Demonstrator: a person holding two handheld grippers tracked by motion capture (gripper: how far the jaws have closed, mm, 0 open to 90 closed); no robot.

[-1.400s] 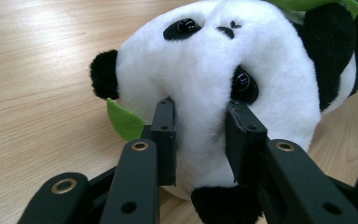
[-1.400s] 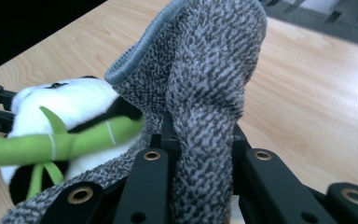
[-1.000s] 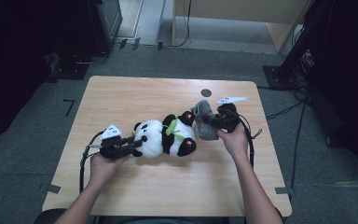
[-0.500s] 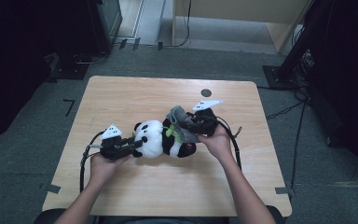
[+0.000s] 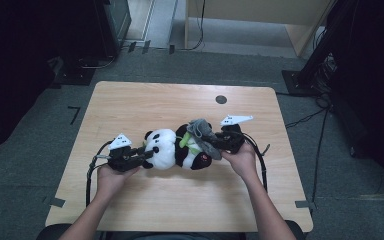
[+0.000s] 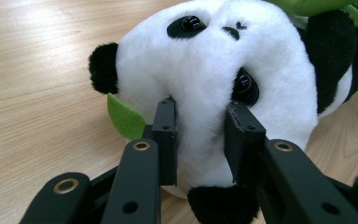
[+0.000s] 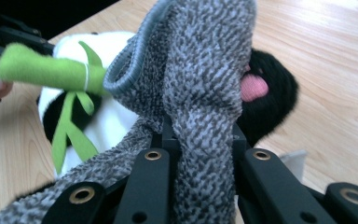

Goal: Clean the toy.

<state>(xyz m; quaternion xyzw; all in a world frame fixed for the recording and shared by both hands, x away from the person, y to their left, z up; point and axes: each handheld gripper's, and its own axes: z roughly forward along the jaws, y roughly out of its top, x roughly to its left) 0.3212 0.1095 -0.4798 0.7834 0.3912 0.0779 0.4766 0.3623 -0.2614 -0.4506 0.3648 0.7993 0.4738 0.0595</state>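
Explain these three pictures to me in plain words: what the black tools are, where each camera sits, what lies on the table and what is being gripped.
No robot arm here: a person sits at a wooden table and holds a hand tool with two black jaws in each hand. The high view looks down from above the person, whose forearms enter from the bottom. There the left gripper sits at the left and the right gripper at the right. The other two pictures come from small cameras that ride on the tools and look along their jaws.

On the table lies a plush panda with a green bamboo stalk sewn on. In the left gripper view the jaws pinch the panda's white head. In the right gripper view the jaws are closed on a grey knitted sock, held over the panda's black foot with its pink sole.
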